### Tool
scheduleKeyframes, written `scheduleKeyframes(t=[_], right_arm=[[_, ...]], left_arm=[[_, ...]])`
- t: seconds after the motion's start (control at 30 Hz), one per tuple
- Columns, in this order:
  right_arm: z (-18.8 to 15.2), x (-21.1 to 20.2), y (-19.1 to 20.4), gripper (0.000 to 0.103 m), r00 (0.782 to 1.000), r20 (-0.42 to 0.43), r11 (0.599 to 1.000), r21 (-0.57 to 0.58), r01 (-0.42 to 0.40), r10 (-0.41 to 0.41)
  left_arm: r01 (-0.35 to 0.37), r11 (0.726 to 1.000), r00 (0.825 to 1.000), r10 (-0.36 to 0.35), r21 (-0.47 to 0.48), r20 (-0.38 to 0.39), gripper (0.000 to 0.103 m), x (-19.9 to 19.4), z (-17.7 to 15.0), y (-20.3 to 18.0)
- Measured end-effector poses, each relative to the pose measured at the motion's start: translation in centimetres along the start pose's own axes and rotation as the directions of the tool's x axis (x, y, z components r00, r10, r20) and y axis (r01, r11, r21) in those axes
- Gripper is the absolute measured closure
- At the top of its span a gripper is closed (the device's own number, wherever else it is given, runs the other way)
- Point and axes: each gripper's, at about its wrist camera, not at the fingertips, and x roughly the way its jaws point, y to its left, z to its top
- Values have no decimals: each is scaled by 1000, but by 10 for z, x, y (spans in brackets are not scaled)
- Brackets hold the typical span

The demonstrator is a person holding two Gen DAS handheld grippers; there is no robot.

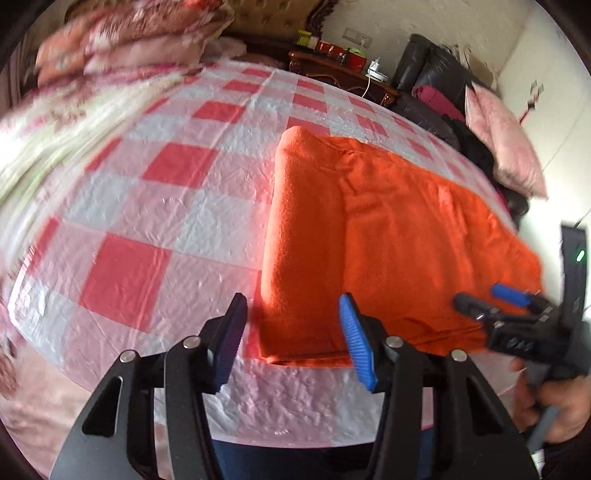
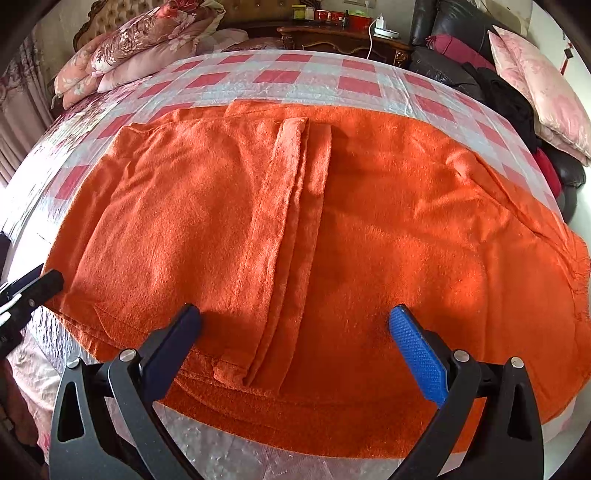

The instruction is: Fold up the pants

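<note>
free: checkered sheet (image 1: 155, 206) left of pants (image 2: 295, 229); blocked: pillows (image 2: 122, 55) far-left

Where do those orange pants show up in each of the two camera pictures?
Left wrist view: orange pants lie right of centre on the checked sheet.
Right wrist view: orange pants fill the middle, spread under the open right gripper.
Shared landmark: the dark wooden nightstand behind the bed.

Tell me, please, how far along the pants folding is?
Partly done: the orange pants lie flat on the checked cover, one layer already folded over lengthwise. Nothing is gripped now; the left gripper and right gripper both hover open at the near edge. The crosswise folds are left.
</note>
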Motion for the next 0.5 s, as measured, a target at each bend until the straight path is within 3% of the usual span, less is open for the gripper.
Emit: scheduleKeyframes(t=[0.1, 0.23, 0.3, 0.4, 0.5], right_arm=[[0, 1, 0, 5, 1000, 1, 1000, -1, -5, 5], [0, 1, -1, 4, 1000, 3, 1000, -4, -10, 10], [0, 1, -1, 4, 1000, 5, 1000, -5, -11, 11], [0, 1, -1, 4, 1000, 6, 1000, -5, -11, 11], [0, 1, -1, 4, 1000, 6, 1000, -5, -11, 11]], left_arm=[[167, 977, 983, -175, -132, -50, 52, 0, 3, 18], [328, 883, 932, -360, -335, -39, 53, 5, -1, 47], [348, 860, 921, -388, -373, -36, 53, 7, -2, 50], [355, 854, 916, -399, -380, -42, 59, 9, -3, 46], [318, 867, 934, -355, -383, -30, 71, 14, 1, 42]])
